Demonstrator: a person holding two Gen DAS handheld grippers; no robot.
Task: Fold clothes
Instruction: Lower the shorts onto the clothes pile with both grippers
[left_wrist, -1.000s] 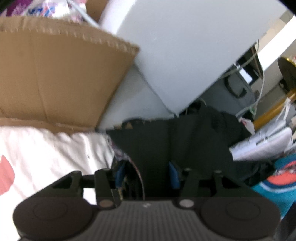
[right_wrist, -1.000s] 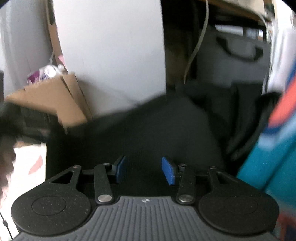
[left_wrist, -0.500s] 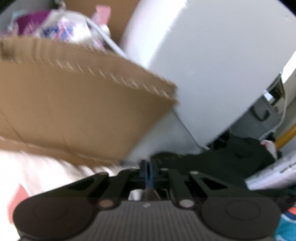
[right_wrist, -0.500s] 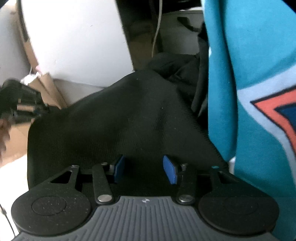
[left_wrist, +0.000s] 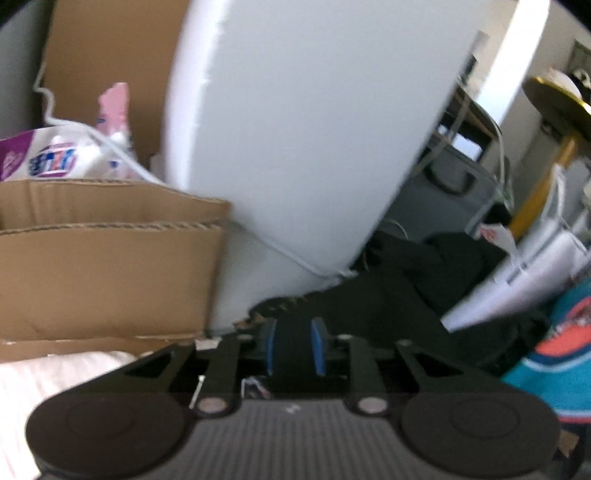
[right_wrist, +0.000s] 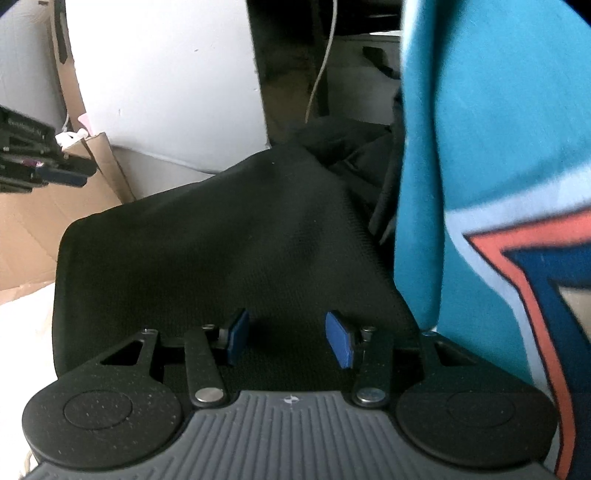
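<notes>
Item, nearest, lower centre of both wrist views: left gripper (left_wrist: 294, 345), jaws having just been opening from a near-closed pinch, black garment (right_wrist: 221, 251) between the pads though contact cannot be told through the blur; right gripper (right_wrist: 290, 338), jaws apart over the same cloth, gripping nothing. Item, middle ground: the black garment spread across mid-frame, teal printed garment (right_wrist: 480, 166) hanging at right, cardboard box (left_wrist: 103, 273) at left, white panel (left_wrist: 314, 122) beyond. Risk, judged: the loosened left pinch may drop its edge, or lifted cloth may drag the teal garment along.
</notes>
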